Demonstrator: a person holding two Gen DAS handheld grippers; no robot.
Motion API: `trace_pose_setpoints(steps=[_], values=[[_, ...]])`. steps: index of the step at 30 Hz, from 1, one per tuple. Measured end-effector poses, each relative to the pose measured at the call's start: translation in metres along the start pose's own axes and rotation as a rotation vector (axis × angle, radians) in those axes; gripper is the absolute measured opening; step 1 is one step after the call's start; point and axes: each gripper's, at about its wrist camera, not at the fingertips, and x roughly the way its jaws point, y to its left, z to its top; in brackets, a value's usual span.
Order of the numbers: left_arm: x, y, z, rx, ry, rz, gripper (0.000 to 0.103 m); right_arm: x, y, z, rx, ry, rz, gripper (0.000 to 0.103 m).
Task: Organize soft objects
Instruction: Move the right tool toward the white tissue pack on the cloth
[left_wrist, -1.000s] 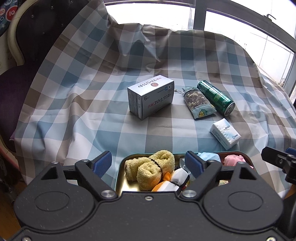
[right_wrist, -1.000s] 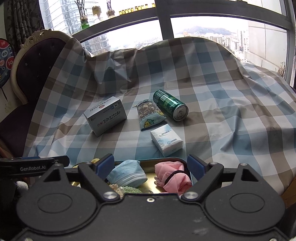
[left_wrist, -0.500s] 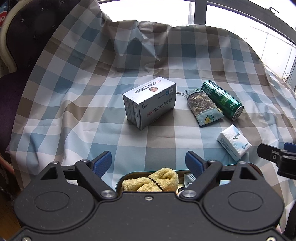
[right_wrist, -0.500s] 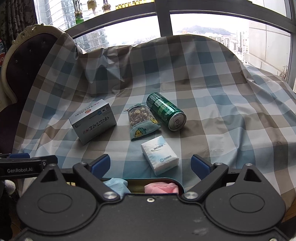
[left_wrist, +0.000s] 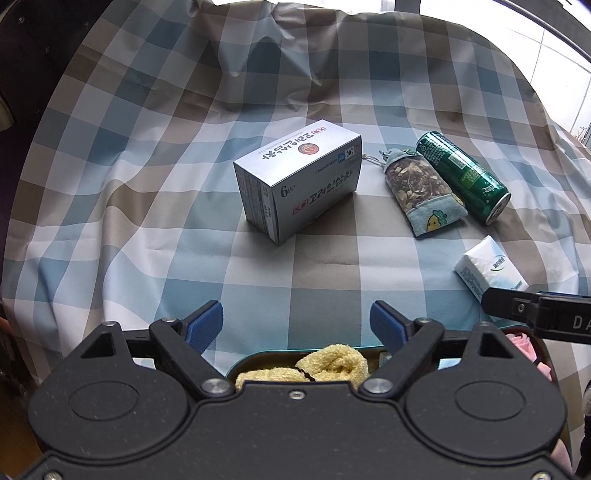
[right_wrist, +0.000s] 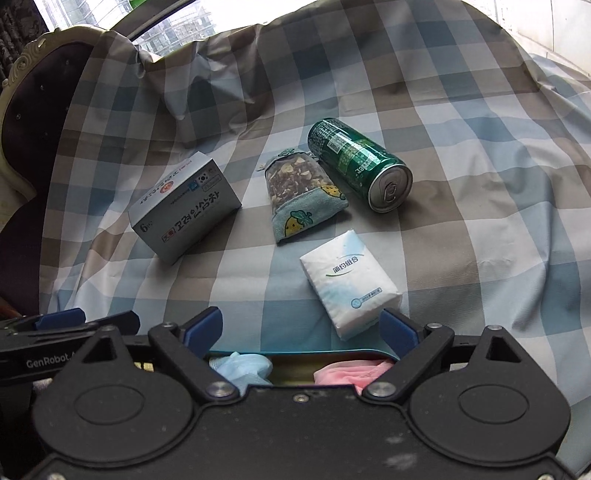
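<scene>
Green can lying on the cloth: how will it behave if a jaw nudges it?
The green can lies on its side, so a sideways nudge would probably roll it. The sachet pouch rests against one flank and may block rolling that way. Its tab looks unopened, so it is likely full and fairly heavy.

Green can (right_wrist: 360, 162), blue-tan checked cloth (right_wrist: 480, 155)

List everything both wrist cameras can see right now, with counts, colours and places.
box: 1, grey-white, cloth left
pouch: 1, blue with clear front, lying beside the can
can: 1, green, on its side, cloth right
tissue pack: 1, white, nearest the tray
tray: 1, metal, near edge
towel roll: 1, yellow, in tray
blue soft item: 1, light blue, in tray
pink soft item: 1, pink, in tray
checked cloth: 1, blue, tan, white
chair: 1, dark, left
left gripper: open, empty
right gripper: open, empty
</scene>
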Motion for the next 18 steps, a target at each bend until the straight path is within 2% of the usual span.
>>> trace_pose_setpoints(steps=[6, 14, 18], values=[[0.012, 0.010, 0.003, -0.024, 0.023, 0.003, 0.084, 0.025, -0.003, 0.010, 0.087, 0.077, 0.051, 0.092], [0.020, 0.017, 0.003, -0.040, 0.040, -0.011, 0.083, 0.034, 0.004, 0.028, 0.084, 0.008, -0.033, 0.092], [0.020, 0.018, 0.003, -0.043, 0.034, -0.017, 0.083, 0.023, 0.003, 0.024, 0.098, 0.014, -0.043, 0.092]])
